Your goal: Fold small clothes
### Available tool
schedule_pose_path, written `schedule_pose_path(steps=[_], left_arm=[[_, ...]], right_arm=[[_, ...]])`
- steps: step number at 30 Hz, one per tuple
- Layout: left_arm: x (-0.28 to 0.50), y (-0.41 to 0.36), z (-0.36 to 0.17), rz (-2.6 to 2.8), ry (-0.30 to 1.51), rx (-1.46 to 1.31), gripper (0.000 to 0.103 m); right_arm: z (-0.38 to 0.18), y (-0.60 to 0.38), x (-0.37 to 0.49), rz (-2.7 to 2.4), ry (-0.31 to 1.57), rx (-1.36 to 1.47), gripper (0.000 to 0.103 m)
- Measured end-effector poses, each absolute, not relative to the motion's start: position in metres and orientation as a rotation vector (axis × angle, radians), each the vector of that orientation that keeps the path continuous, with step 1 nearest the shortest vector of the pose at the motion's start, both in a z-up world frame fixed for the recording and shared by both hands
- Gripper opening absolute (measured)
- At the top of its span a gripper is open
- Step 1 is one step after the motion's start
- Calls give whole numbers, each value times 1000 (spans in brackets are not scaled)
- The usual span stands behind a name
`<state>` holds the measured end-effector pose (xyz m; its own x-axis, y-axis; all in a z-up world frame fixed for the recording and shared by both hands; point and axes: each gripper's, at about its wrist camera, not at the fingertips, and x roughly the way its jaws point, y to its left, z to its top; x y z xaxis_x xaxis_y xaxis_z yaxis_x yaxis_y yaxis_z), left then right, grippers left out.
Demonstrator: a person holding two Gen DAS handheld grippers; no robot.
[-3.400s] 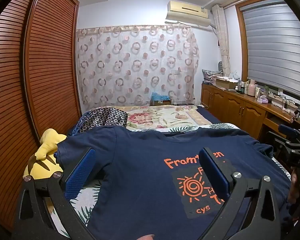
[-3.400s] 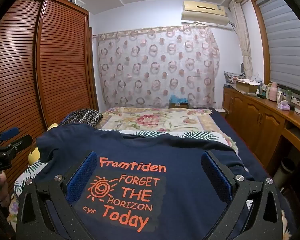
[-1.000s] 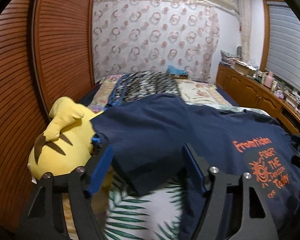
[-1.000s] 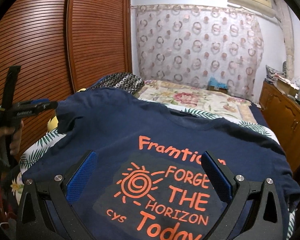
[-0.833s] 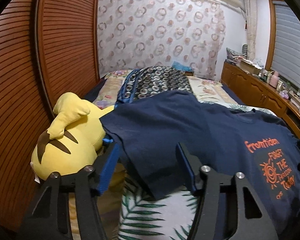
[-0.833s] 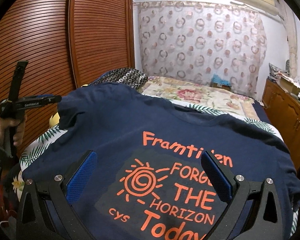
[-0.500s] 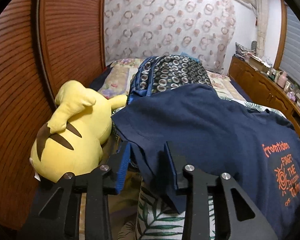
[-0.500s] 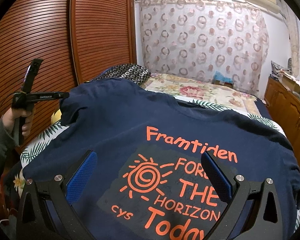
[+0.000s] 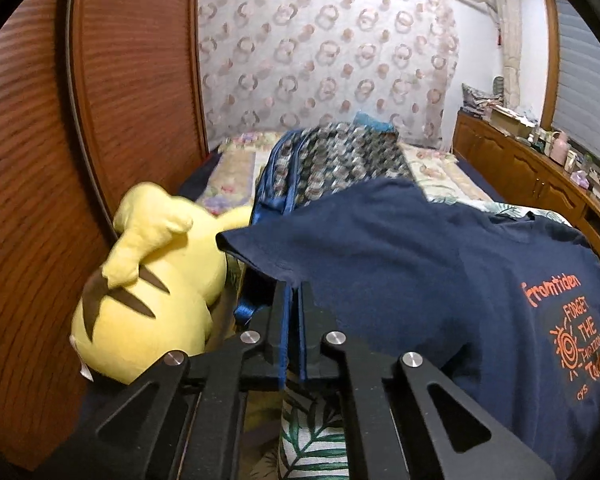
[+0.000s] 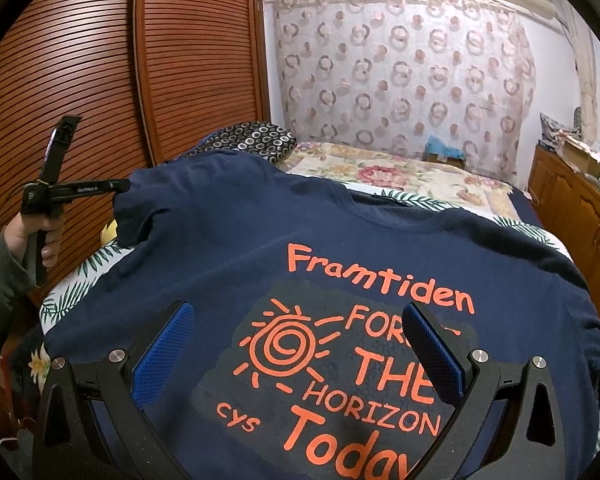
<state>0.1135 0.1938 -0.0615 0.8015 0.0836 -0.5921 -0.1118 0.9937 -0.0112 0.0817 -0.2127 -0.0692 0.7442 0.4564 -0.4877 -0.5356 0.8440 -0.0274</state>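
Garment: a navy T-shirt point(image 10: 260, 240) lies print-side up across the bed point(image 10: 420, 176), collar away from the right camera and hem toward it.

Left gripper point(image 9: 293, 292): jaws closed on the hem of the shirt's left sleeve point(image 9: 284, 256); the cloth edge enters between the two blue pads right at their tips.

Right gripper point(image 10: 300, 344): jaws spread wide and gripping nothing; the orange chest print point(image 10: 340, 344) shows in the gap between the pads, with the cloth below them.

Key relation: from the closed left jaws the shirt body extends to the right and away; the sleeve's long axis runs outward from the shoulder toward the jaws.

Nearer hand: the left, already on the sleeve; the right hangs over the chest, well apart from either sleeve.

Step judged: start of the first fold, the left sleeve to be carried inward across the chest.

Neighbours of the left jaws: a yellow plush toy point(image 9: 148, 288) just to their left; a patterned pillow point(image 9: 340, 160) beyond the sleeve.

Risk judged: with only the sleeve edge pinched, the cloth may slip or bunch when drawn over.

Person: a hand point(image 10: 40, 236) holds the left gripper's handle at the left of the right camera's view.
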Motion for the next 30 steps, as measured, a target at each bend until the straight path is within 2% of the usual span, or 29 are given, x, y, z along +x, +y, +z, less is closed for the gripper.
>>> schedule_pose_path(steps=[20, 30], left_arm=[[113, 124, 13, -69, 478, 10, 4], [136, 56, 22, -210, 489, 63, 4]], right_arm=[[-71, -219, 85, 515, 492, -128, 103], [-70, -225, 81, 482, 486, -92, 103]])
